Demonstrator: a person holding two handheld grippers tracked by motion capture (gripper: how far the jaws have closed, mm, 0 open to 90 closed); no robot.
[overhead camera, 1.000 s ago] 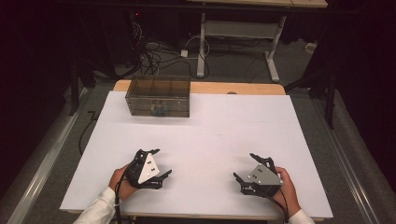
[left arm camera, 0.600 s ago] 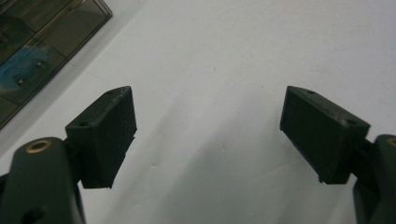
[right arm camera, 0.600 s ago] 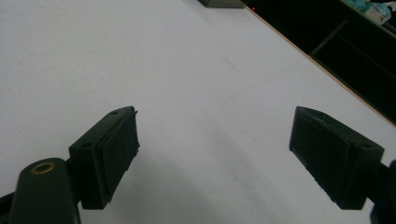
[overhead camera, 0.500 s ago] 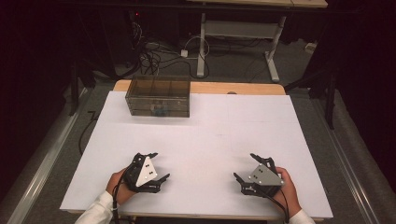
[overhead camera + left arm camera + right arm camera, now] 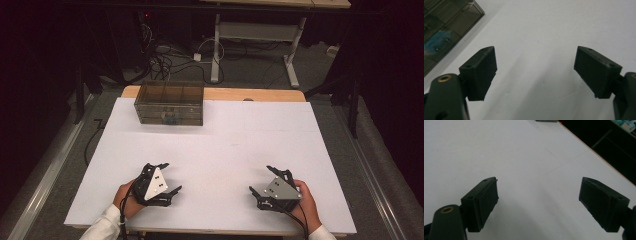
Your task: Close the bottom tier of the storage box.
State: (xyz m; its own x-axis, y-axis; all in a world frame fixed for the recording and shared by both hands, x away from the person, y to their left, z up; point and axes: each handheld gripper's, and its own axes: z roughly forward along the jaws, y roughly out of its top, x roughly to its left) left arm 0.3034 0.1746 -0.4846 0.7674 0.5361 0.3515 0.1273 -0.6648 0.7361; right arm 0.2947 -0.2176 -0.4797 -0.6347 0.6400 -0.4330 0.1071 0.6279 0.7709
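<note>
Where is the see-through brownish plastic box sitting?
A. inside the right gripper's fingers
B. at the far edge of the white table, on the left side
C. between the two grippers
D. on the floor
B: the see-through brownish plastic box sits far back on the white table, left of middle, well away from both grippers.

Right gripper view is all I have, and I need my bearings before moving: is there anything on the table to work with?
Observer: Yes, a smoky see-through box stands at the far left of the white table.
Operator: Anything inside it?
Observer: The left gripper view shows something blue in one compartment; I cannot tell what.
Operator: Is the other hand-held gripper busy?
Observer: No, the left hand-held gripper is open and holds nothing, over bare table.
</note>
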